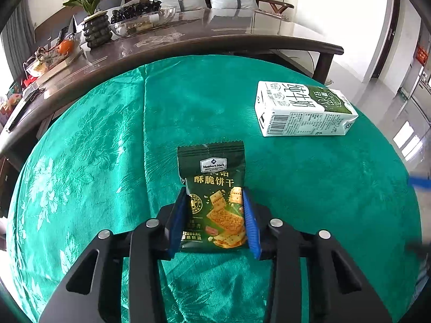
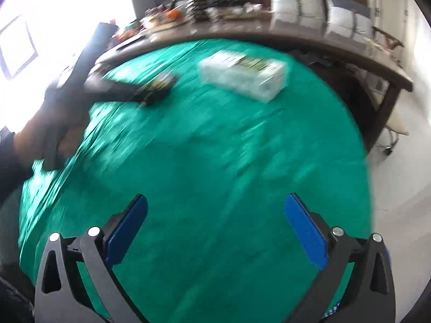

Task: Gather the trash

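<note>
Left gripper (image 1: 215, 215) nearest, blue pads pressed on both side edges of the cracker packet (image 1: 212, 188), clamped. Under everything, green tablecloth (image 1: 107, 134). Beyond it, long brown table (image 1: 215, 37) with clutter. Milk carton (image 1: 301, 109) lying flat, well apart to the packet's right. Right gripper (image 2: 215, 228) spread wide, nothing between, over bare cloth; that view blurred.

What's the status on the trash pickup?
Left gripper shut on cracker packet, packet on green cloth. Right gripper open, empty. Milk carton lying on its side, untouched. Nothing in the way.
</note>
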Action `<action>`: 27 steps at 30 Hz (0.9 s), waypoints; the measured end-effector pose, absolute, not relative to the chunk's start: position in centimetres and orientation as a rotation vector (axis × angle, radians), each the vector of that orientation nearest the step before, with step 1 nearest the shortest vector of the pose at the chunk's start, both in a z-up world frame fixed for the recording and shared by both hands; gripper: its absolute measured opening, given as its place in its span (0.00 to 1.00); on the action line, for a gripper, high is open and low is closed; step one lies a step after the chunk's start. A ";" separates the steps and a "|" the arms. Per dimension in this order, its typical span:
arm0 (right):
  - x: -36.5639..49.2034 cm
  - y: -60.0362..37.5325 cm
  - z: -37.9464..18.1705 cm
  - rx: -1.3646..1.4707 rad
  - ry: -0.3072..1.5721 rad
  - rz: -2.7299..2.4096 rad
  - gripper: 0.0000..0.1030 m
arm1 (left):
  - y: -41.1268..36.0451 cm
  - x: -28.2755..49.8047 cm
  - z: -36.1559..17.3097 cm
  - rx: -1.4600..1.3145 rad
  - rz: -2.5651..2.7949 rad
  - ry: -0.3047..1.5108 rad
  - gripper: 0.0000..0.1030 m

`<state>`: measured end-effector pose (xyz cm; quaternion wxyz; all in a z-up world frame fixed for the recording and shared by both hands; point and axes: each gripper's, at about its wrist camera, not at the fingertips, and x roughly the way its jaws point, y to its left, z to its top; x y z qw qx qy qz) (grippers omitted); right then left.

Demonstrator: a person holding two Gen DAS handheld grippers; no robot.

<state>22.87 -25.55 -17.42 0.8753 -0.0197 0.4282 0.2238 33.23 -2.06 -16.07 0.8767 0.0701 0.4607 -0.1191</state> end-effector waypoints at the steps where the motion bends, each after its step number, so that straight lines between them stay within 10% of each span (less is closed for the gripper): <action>1: 24.2 -26.2 -16.9 -0.032 0.880 0.449 0.96 | -2.1 33.3 -16.2 0.136 -0.252 0.964 0.36; 18: 41.2 -17.4 -17.6 -0.580 0.974 0.667 0.94 | 3.2 24.3 -16.2 -0.032 -0.293 0.955 0.36; 20: 41.0 -17.3 -17.8 -0.535 1.009 0.700 0.69 | 3.4 24.0 -16.4 -0.041 -0.292 0.950 0.36; 27: 35.6 -17.5 -16.4 -0.414 1.003 0.596 0.51 | 2.9 23.0 -16.0 -0.060 -0.270 0.944 0.36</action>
